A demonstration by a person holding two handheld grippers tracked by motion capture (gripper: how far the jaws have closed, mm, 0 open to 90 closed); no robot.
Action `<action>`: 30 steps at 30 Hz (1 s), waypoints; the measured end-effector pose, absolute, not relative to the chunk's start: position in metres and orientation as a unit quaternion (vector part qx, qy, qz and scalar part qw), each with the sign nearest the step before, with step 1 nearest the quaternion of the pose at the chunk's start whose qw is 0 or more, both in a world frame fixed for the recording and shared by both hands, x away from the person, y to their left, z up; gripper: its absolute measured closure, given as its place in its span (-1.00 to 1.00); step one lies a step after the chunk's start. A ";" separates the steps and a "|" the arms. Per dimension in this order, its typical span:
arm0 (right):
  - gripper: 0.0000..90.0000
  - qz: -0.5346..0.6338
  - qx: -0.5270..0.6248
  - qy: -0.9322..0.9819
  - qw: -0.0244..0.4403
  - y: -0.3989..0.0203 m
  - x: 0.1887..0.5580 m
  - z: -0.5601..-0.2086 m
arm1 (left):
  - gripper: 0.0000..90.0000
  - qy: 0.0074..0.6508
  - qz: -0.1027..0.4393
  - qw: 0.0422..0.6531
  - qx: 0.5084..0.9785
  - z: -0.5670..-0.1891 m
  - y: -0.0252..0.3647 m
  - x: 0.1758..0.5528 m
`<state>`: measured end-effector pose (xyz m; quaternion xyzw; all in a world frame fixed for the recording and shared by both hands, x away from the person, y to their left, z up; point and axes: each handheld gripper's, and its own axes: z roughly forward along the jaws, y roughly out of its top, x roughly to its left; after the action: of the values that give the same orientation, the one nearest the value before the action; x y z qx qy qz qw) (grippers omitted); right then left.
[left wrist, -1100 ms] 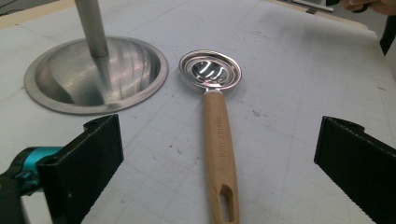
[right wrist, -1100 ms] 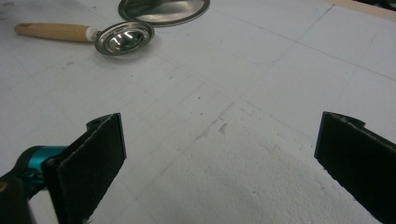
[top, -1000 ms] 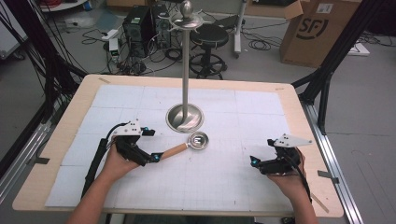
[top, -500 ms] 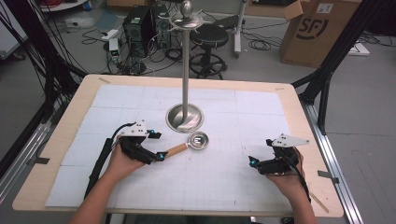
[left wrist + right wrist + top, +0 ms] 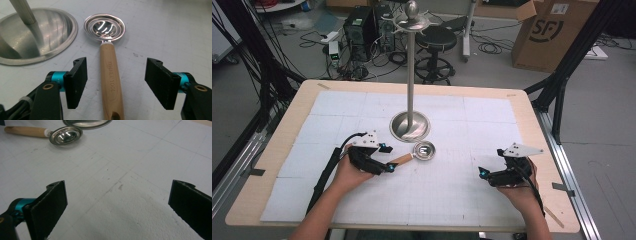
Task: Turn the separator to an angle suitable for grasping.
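Wooden-handled strainer spoon (image 5: 110, 82) flat on the white mat (image 5: 452, 195), bowl just beside the stand base (image 5: 410, 126). Left gripper (image 5: 116, 83) astride the handle, jaws just closing in, pads clear of the wood. Right gripper (image 5: 117, 207) well apart, spread wide over bare mat.
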<state>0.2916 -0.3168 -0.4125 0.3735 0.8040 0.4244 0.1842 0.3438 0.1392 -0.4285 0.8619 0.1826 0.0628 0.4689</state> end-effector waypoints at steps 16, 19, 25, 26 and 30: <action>-0.98 0.420 0.372 0.807 0.185 -0.315 0.292 -0.413 | 0.20 0.190 0.067 0.409 0.890 -0.444 0.120 0.348; -0.98 0.421 0.374 0.805 0.185 -0.316 0.292 -0.413 | 0.43 0.189 0.074 0.401 0.893 -0.444 0.118 0.347; -0.98 0.418 0.374 0.808 0.183 -0.316 0.293 -0.414 | 0.53 0.185 0.079 0.394 0.897 -0.442 0.117 0.347; -0.98 0.419 0.373 0.807 0.184 -0.316 0.293 -0.414 | 0.53 0.185 0.080 0.394 0.897 -0.443 0.117 0.347; -0.98 0.421 0.374 0.806 0.184 -0.316 0.292 -0.414 | 0.48 0.183 0.085 0.393 0.897 -0.443 0.117 0.347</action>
<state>0.2920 -0.3163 -0.4137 0.3739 0.8060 0.4205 0.1836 0.3468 0.1172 -0.4431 0.8973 0.1828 0.0846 0.3929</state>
